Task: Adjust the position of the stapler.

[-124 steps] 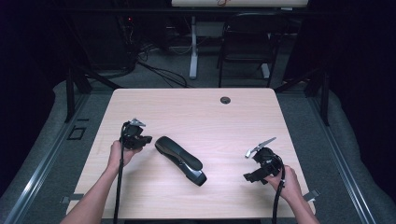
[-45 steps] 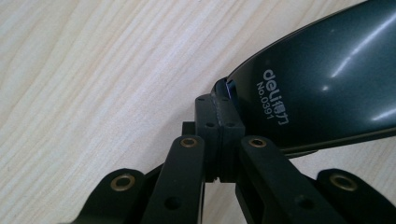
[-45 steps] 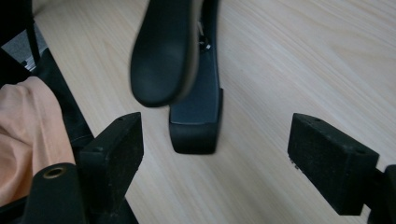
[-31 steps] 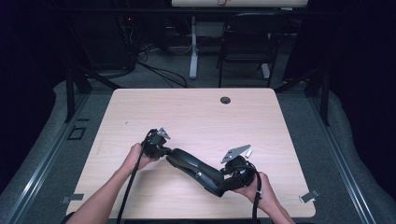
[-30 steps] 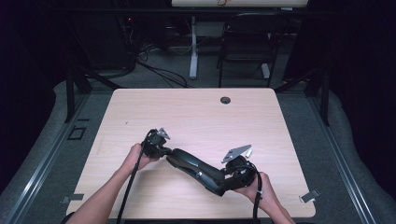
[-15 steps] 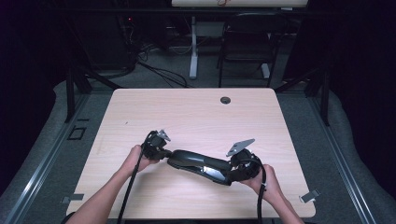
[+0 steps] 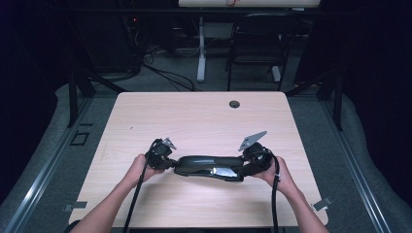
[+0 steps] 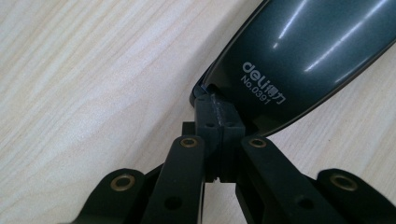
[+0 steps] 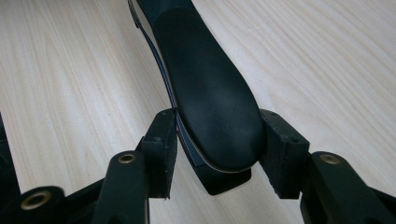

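A long black stapler (image 7: 209, 167) lies flat on the wooden table (image 7: 194, 116), parallel to the front edge. My left gripper (image 7: 171, 164) is shut, its tips (image 8: 217, 105) touching the narrow end of the stapler (image 8: 299, 51), which reads "deli No.0391". I cannot tell whether they pinch any part of it. My right gripper (image 7: 245, 170) holds the other end. Its jaws stand either side of the wide rounded end of the stapler (image 9: 210, 93), with both pads (image 9: 161, 133) against its sides. The right gripper (image 9: 219, 128) has just eased its jaws open a little, the stapler still between them.
A small round grommet hole (image 7: 234, 104) sits near the table's far edge. Behind the table stand a dark chair (image 7: 255, 43) and a white desk leg (image 7: 200, 48) with cables on the floor. Bare tabletop lies beyond the stapler.
The right gripper has swung the stapler's wide end away from the front edge, turning it from diagonal to level. The left gripper has stayed at the narrow end. Four seconds ago both grippers were apart from the stapler.
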The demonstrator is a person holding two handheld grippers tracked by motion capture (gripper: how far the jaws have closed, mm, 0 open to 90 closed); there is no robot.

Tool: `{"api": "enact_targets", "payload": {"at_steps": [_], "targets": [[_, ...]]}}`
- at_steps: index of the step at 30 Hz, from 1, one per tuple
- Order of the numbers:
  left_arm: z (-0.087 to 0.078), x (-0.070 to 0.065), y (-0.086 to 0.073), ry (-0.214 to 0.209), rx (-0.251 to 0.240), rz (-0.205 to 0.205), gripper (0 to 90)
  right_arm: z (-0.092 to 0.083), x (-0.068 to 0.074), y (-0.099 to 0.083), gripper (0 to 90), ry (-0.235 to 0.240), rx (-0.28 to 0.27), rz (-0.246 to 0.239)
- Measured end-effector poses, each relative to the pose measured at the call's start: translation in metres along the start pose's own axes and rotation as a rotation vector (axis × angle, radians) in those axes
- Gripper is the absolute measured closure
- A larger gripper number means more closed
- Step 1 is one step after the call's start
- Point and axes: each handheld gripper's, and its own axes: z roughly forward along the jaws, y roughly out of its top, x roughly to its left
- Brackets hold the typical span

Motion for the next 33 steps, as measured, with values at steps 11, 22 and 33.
{"api": "enact_targets", "payload": {"at_steps": [11,22,33], "targets": [[-0.003,-0.002,-0.005,0.02,0.013,-0.018,90.0,0.003,-0.003,0.001,53.2,0.05,-0.02,-0.067],[-0.005,-0.009,-0.008,0.026,0.023,-0.007,90.0,0.001,-0.001,-0.002,54.1,0.064,-0.02,-0.075],[-0.01,-0.017,-0.007,0.109,0.047,-0.039,83.7,-0.002,0.014,-0.003,42.6,-0.007,-0.023,0.019]]}}
